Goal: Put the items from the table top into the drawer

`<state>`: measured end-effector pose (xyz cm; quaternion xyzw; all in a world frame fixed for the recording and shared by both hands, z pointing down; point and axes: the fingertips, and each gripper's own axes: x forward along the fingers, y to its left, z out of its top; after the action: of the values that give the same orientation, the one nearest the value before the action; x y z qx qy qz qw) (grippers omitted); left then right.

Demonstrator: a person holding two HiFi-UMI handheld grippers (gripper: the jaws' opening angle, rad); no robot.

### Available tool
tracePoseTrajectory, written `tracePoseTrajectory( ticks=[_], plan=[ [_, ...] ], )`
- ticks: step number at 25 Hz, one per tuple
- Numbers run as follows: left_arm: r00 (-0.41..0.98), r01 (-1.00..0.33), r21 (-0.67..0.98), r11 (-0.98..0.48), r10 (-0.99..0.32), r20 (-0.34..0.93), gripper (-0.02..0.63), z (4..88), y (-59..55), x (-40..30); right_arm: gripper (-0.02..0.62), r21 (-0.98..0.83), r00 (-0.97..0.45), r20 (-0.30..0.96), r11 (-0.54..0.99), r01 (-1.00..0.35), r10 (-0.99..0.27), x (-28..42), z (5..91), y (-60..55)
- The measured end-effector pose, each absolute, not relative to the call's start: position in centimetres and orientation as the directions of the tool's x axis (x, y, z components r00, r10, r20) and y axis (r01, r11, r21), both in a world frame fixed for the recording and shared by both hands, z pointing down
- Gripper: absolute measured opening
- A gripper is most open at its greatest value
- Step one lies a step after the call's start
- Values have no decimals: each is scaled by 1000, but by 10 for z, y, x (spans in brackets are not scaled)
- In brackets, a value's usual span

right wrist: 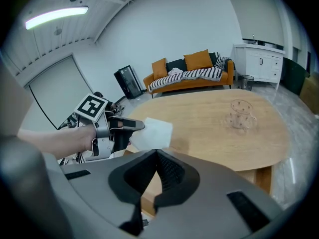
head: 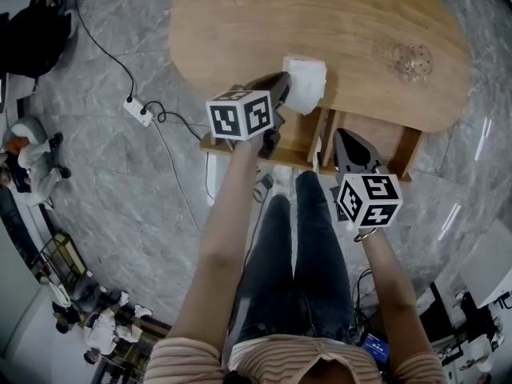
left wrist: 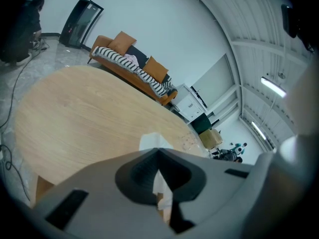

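Note:
A white folded cloth (head: pixel 305 85) hangs just above the near edge of the oval wooden table (head: pixel 320 30), and my left gripper (head: pixel 283 88) is shut on its near side. The left gripper view shows the cloth (left wrist: pixel 152 142) pinched between the closed jaws of that gripper (left wrist: pixel 158 151). From the right gripper view, the left gripper (right wrist: pixel 133 126) holds the cloth (right wrist: pixel 153 132) out flat over the table's rim. A clear glass cup (head: pixel 412 59) stands on the table's right part. An open wooden drawer (head: pixel 308 134) lies below the near edge. My right gripper (head: pixel 342 138) is shut and empty over the drawer.
An orange sofa with striped cushions (right wrist: pixel 192 72) stands beyond the table. A power strip and cable (head: pixel 138 110) lie on the grey marble floor to the left. The person's legs (head: pixel 296 246) are right in front of the drawer.

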<state>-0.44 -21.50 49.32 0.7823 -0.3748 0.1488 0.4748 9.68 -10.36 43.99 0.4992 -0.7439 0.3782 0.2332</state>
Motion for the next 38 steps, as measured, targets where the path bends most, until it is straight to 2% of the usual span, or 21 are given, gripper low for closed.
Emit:
tracePoseTrajectory(
  ticks=[15, 38],
  plan=[
    [702, -700, 676, -231, -400, 590, 14, 503, -131, -46, 8, -317, -390, 742, 227, -921, -546, 58, 445, -59],
    [687, -703, 702, -118, -370, 626, 14, 588, -81, -72, 8, -298, -391, 813, 269, -916, -431, 34, 522, -25]
  ],
)
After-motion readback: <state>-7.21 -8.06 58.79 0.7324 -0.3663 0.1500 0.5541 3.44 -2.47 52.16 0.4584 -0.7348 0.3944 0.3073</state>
